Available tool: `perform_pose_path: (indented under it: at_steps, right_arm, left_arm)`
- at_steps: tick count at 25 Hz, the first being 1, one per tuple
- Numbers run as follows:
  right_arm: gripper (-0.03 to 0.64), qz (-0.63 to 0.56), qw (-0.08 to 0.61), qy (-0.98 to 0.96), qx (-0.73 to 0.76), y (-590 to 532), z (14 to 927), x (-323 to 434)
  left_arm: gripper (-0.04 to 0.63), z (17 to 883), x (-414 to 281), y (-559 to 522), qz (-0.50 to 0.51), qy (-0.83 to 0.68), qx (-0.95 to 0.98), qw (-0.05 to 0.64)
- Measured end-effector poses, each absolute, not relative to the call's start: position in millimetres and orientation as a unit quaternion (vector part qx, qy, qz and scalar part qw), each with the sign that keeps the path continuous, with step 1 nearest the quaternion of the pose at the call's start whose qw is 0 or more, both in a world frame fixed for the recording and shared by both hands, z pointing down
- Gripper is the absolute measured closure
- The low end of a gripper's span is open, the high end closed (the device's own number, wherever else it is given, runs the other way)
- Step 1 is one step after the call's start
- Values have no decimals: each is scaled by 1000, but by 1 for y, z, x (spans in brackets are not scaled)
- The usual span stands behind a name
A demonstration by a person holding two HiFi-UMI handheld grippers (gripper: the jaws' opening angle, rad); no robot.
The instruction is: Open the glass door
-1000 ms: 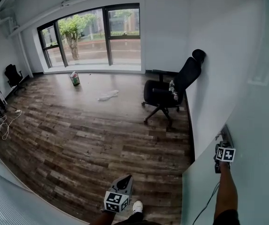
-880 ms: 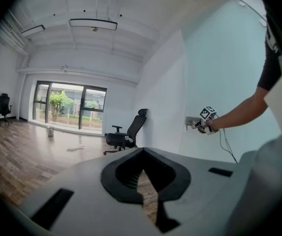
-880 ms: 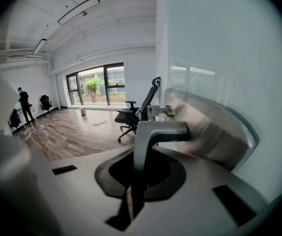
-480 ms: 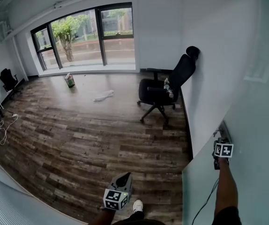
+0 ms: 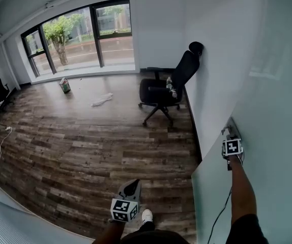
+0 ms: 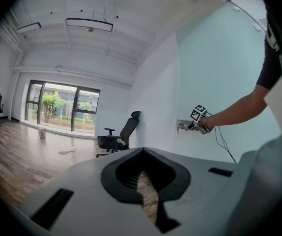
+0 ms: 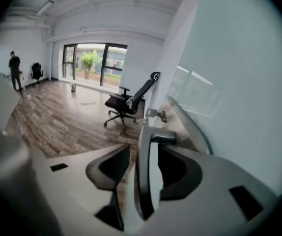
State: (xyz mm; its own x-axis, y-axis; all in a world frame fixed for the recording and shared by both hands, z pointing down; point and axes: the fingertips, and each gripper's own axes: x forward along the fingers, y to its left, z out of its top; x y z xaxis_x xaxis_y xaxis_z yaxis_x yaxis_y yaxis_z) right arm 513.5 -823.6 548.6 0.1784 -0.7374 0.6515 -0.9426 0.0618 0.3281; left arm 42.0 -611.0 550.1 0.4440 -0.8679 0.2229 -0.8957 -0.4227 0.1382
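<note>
The frosted glass door (image 5: 273,151) fills the right of the head view. Its metal lever handle (image 5: 231,128) sits at the door's edge. My right gripper (image 5: 229,132) is at that handle. In the right gripper view the handle (image 7: 148,181) runs between the jaws of the right gripper (image 7: 148,154); they have just been opening, with floor showing beside the left jaw. The left gripper view shows that gripper (image 6: 192,125) at the door (image 6: 219,73). My left gripper (image 5: 132,186) hangs low over the floor, shut (image 6: 142,173) and empty.
A black office chair (image 5: 164,88) stands against the white wall beyond the door. Large windows (image 5: 75,34) line the far wall. A white crumpled thing (image 5: 101,99) and a small bag (image 5: 64,85) lie on the wood floor. A person (image 7: 14,70) stands far left.
My right gripper has moved up and a little left along the door's edge. The chair and windows have slid left in the head view. The left gripper stays low in front.
</note>
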Motion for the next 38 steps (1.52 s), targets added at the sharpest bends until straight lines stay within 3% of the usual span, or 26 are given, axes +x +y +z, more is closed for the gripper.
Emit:
perform_pose_path:
  at_steps: [4, 11, 14, 17, 19, 24, 38]
  right_arm:
    - [446, 57, 275, -631, 723, -795, 496, 509]
    - [448, -10, 156, -698, 698, -704, 427, 425]
    - [460, -23, 141, -730, 668, -659, 420, 376]
    - [569, -9, 127, -746, 653, -619, 430, 342]
    - [596, 11, 115, -758, 642, -592, 447, 325]
    - [601, 23, 85, -780, 619, -512, 469, 285]
    - [601, 29, 100, -790, 604, -267, 498, 193]
  left_arm:
    - [592, 538, 54, -593, 56, -516, 848, 108]
    - [592, 522, 52, -546, 45, -529, 841, 100]
    - [592, 513, 45, -526, 42, -539, 835, 102]
    - [592, 502, 44, -513, 33, -544, 832, 103]
    - [592, 499, 46, -502, 27, -543, 833, 100]
    - [592, 498, 41, -463, 23, -540, 836, 96]
    - [592, 502, -22, -254, 29, -515, 852, 89]
